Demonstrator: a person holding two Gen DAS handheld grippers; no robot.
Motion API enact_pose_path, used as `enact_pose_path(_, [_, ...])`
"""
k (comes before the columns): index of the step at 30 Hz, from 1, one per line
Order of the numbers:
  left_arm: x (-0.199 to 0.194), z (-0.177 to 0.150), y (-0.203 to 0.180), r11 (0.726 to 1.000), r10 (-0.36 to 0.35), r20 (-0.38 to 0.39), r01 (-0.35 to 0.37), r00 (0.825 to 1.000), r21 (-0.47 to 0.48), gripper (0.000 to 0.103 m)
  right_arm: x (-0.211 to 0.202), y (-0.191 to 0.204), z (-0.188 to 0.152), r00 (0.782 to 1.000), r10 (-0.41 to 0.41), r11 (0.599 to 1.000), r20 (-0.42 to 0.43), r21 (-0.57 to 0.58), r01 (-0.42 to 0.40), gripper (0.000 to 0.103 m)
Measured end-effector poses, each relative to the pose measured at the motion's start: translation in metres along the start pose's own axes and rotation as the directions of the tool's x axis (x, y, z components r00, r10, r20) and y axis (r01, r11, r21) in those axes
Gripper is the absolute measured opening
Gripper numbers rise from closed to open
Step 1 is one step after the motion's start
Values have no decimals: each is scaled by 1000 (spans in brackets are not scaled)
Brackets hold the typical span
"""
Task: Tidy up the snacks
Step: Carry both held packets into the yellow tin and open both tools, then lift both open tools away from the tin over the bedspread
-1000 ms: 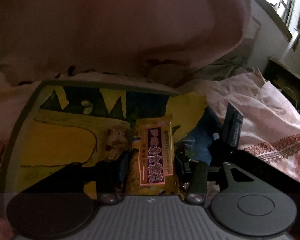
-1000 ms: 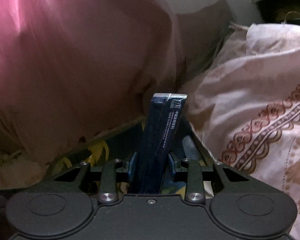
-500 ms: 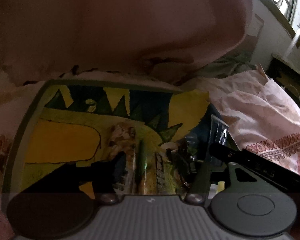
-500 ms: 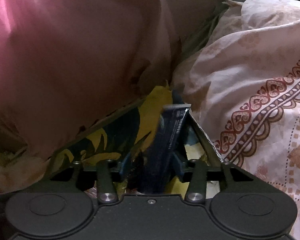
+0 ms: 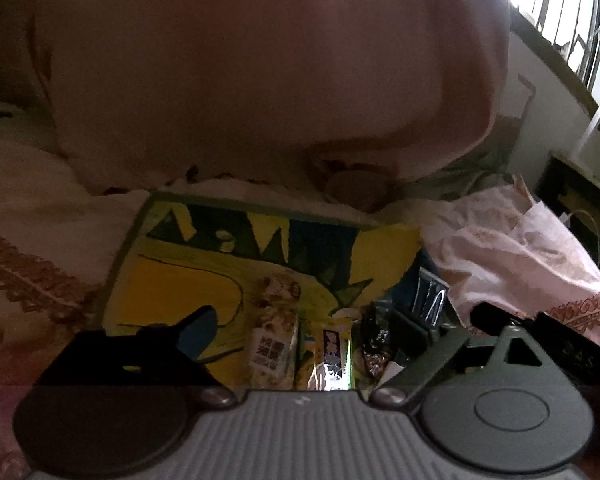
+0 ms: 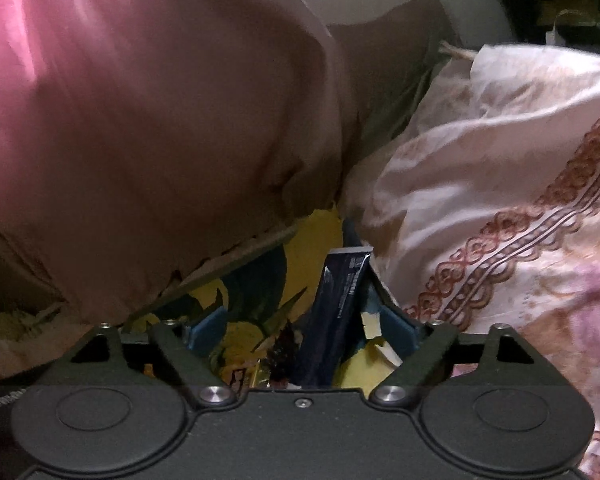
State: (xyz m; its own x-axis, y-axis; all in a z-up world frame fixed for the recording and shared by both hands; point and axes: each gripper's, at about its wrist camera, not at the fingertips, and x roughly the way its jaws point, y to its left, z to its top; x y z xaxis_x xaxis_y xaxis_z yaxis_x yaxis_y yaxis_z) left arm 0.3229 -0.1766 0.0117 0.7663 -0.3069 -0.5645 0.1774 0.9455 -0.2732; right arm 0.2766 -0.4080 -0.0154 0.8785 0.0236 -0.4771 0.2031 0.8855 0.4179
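A yellow and dark blue cartoon-printed box (image 5: 204,280) lies on the bed. Inside it, in the left wrist view, lie a white snack bar (image 5: 270,344), a yellow and purple snack pack (image 5: 334,356) and a dark wrapped snack (image 5: 374,340). My left gripper (image 5: 300,332) is open above these, empty. My right gripper (image 6: 300,328) is open over the box's right end; a dark blue snack pack (image 6: 336,316) stands between its blue pads, loose and leaning. That pack also shows in the left wrist view (image 5: 432,296).
A big pink cushion (image 6: 140,140) rises behind the box. A floral cream quilt (image 6: 500,220) lies bunched to the right. A window (image 5: 560,20) and a dark shelf (image 5: 580,208) are at the far right.
Both grippers opened. The left one let the yellow and purple pack drop into the box. The right one lowered the dark blue pack into the box and let it go.
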Motion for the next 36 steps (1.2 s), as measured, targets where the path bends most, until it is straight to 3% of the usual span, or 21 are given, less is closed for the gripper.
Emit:
enact_pose_path(9, [-62, -17, 5, 997, 79, 64, -79, 995, -7, 102, -66, 22, -18, 1000, -24, 997, 17, -67, 25, 102])
enact_pose_path(15, [-94, -44, 7, 993, 102, 71, -106, 992, 47, 102, -102, 37, -40, 999, -40, 989, 2, -145, 40, 102])
enact_pose_path(22, [-124, -71, 13, 989, 116, 61, -121, 991, 83, 103, -139, 41, -64, 999, -49, 986, 9, -162, 50, 102])
enact_pose_path(36, [-164, -124, 29, 973, 176, -2, -174, 984, 149, 103, -176, 48, -124, 991, -111, 973, -74, -213, 93, 102])
